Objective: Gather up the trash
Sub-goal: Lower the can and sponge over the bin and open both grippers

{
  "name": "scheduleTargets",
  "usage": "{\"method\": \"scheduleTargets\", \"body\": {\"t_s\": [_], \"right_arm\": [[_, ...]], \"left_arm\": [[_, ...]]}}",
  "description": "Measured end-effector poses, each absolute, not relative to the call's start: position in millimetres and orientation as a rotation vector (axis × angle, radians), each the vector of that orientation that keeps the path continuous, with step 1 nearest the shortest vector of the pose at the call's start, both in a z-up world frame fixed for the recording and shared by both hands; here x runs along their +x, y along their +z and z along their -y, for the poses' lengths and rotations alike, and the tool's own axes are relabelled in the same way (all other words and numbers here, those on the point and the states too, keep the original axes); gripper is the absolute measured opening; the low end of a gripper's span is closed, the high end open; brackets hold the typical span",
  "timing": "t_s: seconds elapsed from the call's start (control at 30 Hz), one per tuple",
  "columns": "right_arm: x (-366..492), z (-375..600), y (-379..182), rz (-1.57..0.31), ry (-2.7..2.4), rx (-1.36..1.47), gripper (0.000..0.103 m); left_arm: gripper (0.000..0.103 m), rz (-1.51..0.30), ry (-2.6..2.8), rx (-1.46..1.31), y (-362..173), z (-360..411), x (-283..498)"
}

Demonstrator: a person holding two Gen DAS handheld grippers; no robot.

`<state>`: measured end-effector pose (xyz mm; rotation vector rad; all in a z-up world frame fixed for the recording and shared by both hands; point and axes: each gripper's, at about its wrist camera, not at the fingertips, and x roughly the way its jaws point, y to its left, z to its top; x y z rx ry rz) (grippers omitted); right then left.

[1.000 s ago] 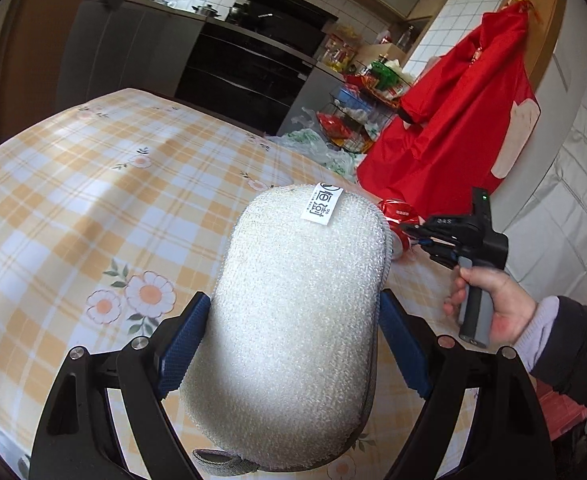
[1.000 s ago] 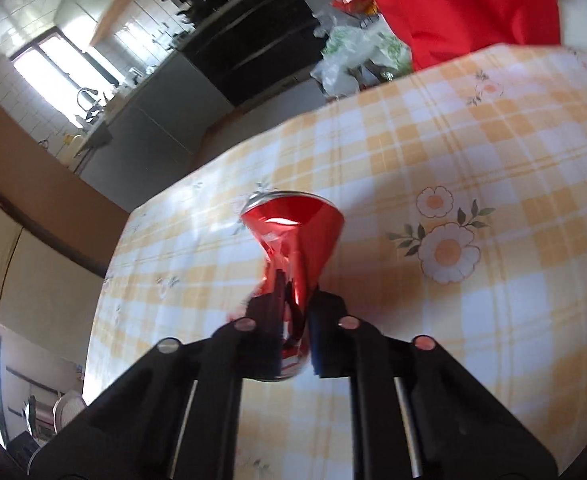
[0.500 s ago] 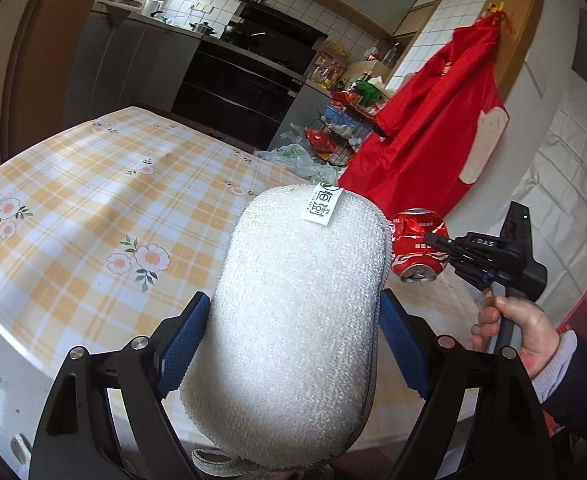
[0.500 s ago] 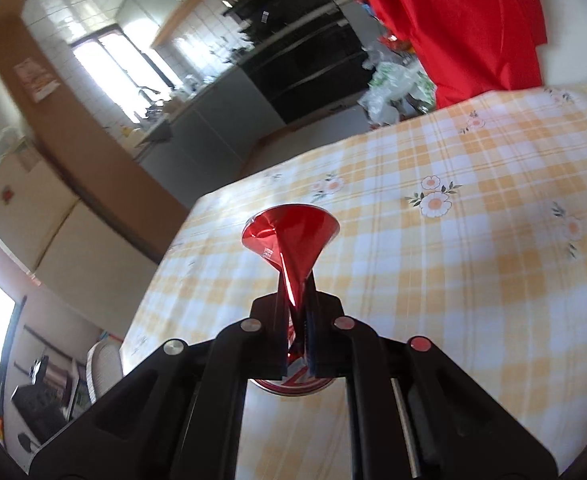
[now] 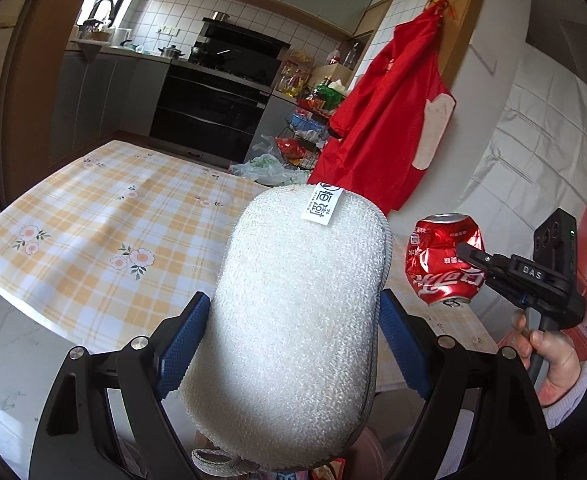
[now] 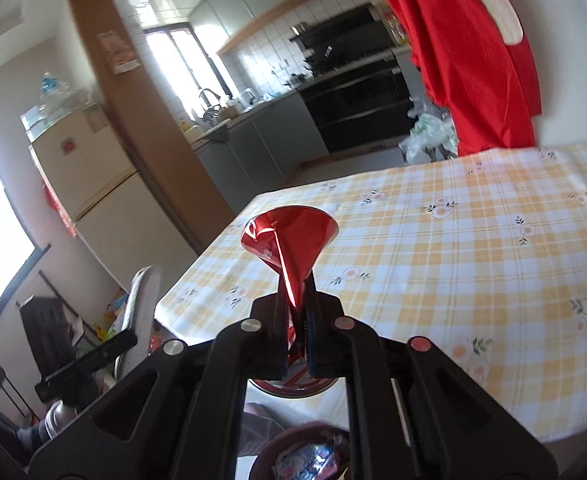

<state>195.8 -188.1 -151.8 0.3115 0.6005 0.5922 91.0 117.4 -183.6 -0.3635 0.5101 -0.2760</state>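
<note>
Crumpled red can [image 5: 445, 260] pinched flat; nubbly white sponge [image 5: 297, 320] clamped.

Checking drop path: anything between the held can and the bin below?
Right wrist view: nothing between the crushed can and the bin beneath; only air.
</note>
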Motion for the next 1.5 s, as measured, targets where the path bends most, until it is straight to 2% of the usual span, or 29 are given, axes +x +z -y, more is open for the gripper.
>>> {"method": "scheduleTargets", "body": {"t_s": [0.37, 0.73, 0.77, 0.83, 0.87, 0.9, 0.97, 1.03, 1.1, 1.17, 1.5], "right_arm": [[92, 188, -159, -0.572, 0.590, 0.233, 0.010], [67, 183, -173, -0.662, 0.610, 0.193, 0.011], [68, 183, -176, -0.670, 0.615, 0.195, 0.014], [70, 181, -181, -0.682, 0.623, 0.199, 0.028], [69, 181, -183, -0.684, 0.632, 0.203, 0.041], [69, 181, -184, -0.684, 0.636, 0.207, 0.046], [70, 179, -186, -0.687, 0.630, 0.204, 0.050], [70, 178, -184, -0.682, 0.618, 0.198, 0.060], [69, 179, -181, -0.666, 0.595, 0.185, 0.080], [68, 179, -176, -0.648, 0.568, 0.175, 0.095], [64, 200, -150, -0.553, 0.458, 0.177, 0.097]], "left_arm": [[0.083, -0.504, -0.315, -0.318, -168, -100, 37], [0.083, -0.482, -0.342, -0.296, -156, -86, 17], [0.083, -0.484, -0.344, -0.292, -156, -85, 18], [0.083, -0.492, -0.345, -0.287, -158, -83, 20], [0.083, -0.499, -0.345, -0.287, -160, -82, 21], [0.083, -0.503, -0.345, -0.287, -161, -83, 22], [0.083, -0.510, -0.345, -0.287, -164, -82, 23], [0.083, -0.517, -0.346, -0.286, -166, -82, 23], [0.083, -0.522, -0.350, -0.284, -166, -80, 23], [0.083, -0.526, -0.356, -0.280, -167, -79, 22], [0.083, -0.548, -0.421, -0.235, -168, -63, 18]]}}
